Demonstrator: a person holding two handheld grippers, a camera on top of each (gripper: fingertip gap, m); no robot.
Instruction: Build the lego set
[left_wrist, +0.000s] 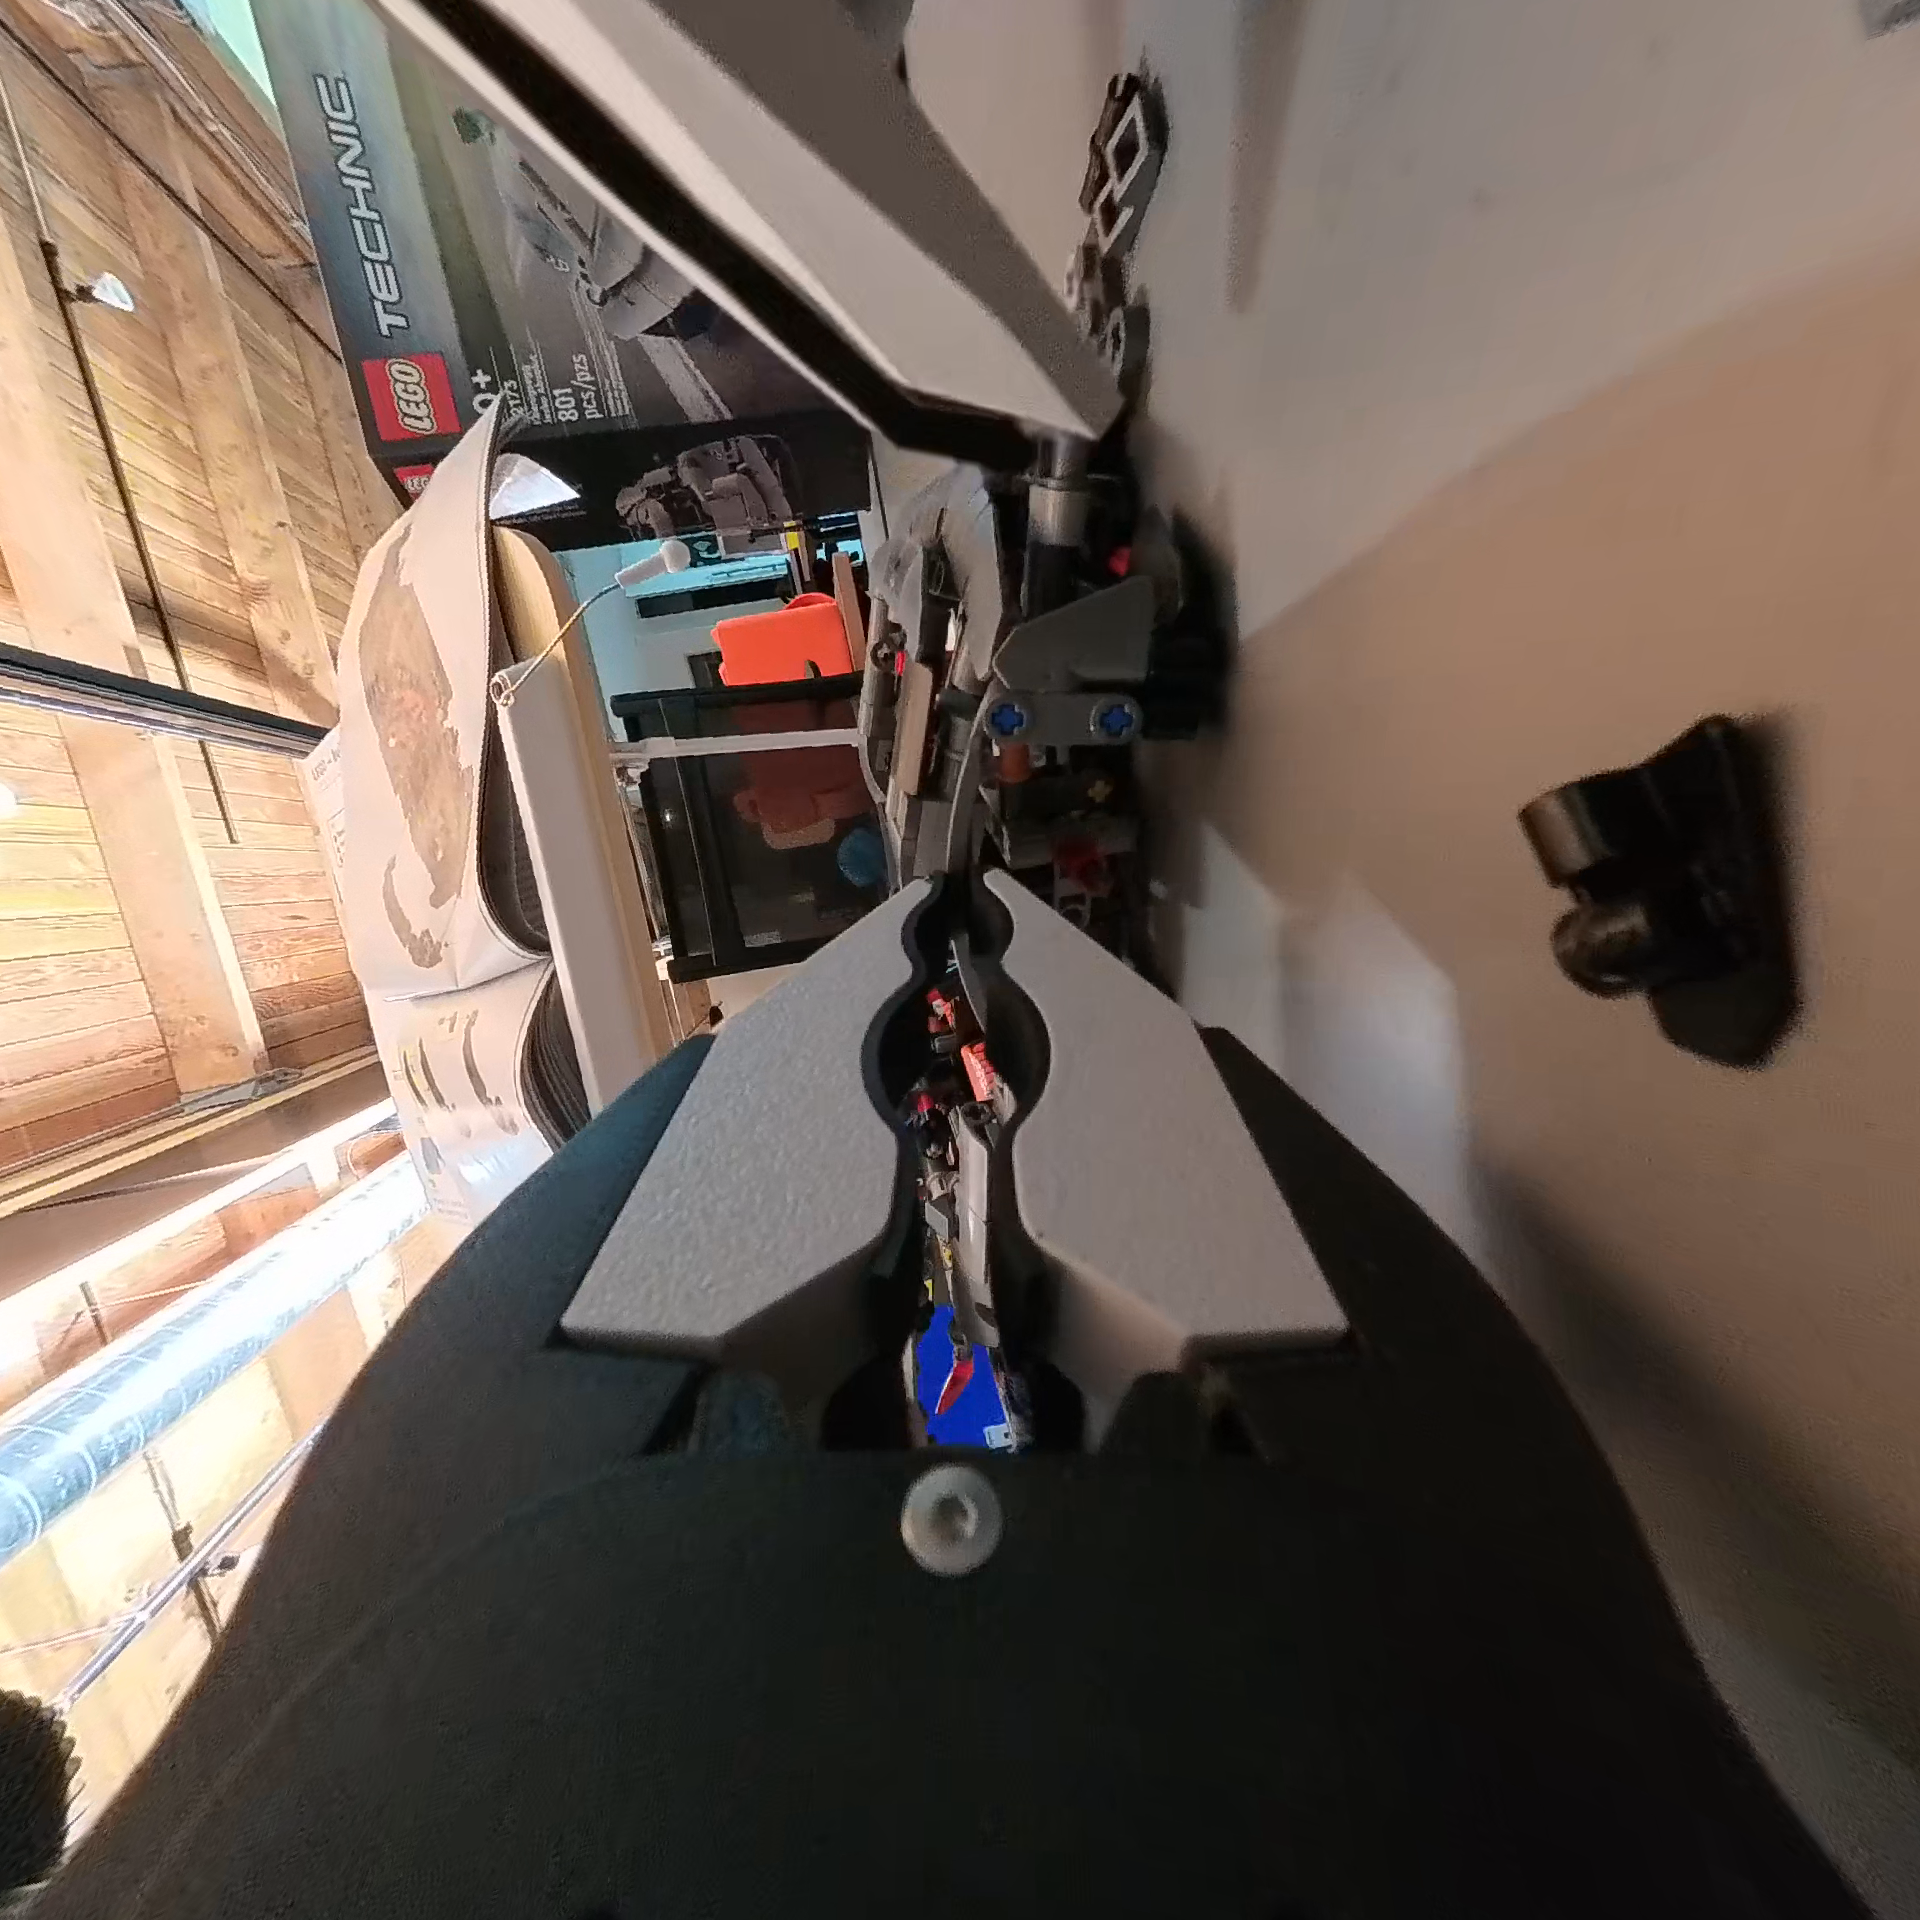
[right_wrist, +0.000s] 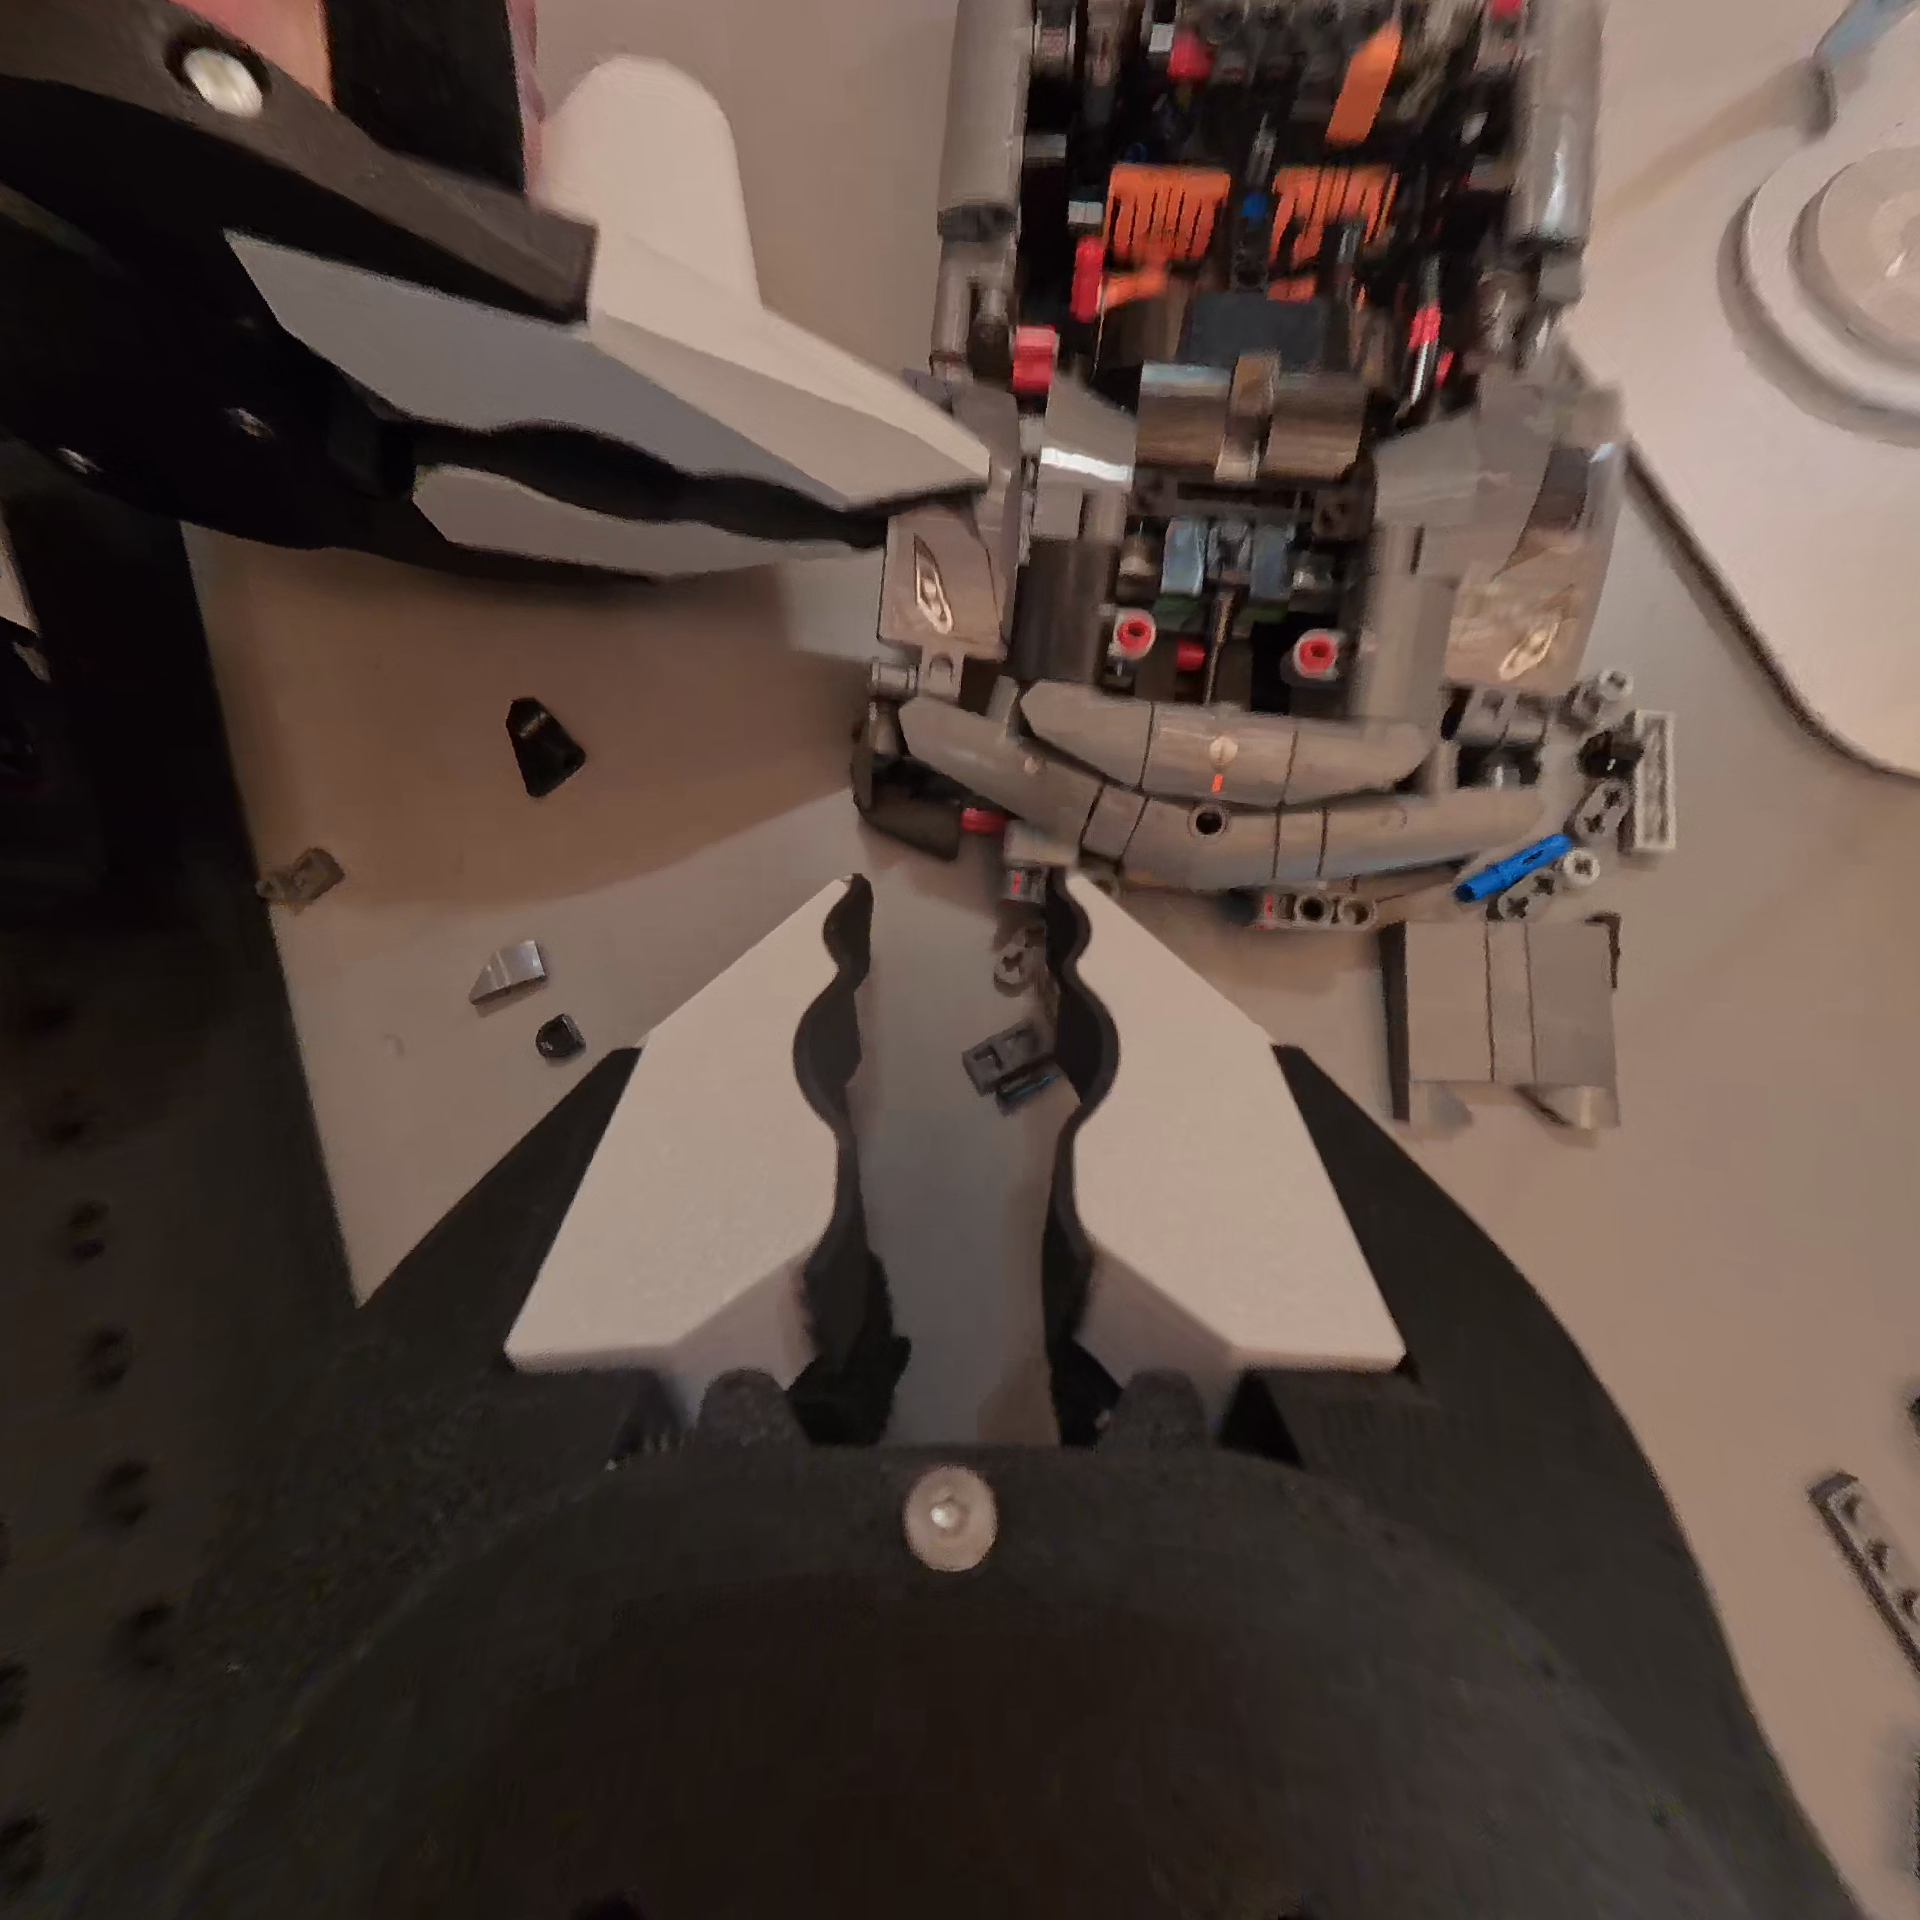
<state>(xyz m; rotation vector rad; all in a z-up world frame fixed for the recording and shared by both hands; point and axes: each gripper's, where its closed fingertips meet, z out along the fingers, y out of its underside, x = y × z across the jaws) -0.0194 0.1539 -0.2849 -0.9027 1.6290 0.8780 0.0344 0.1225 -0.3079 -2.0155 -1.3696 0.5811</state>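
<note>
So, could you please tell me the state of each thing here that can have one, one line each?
Left tongs: shut on the grey car model's side.
Right tongs: open, holding nothing, above the table.
Grey car model: partly built, inside still exposed.
Grey panel assembly: lying loose on the table, not attached.
Blue pin: loose beside the model.
Small black piece: loose, apart from the model.
</note>
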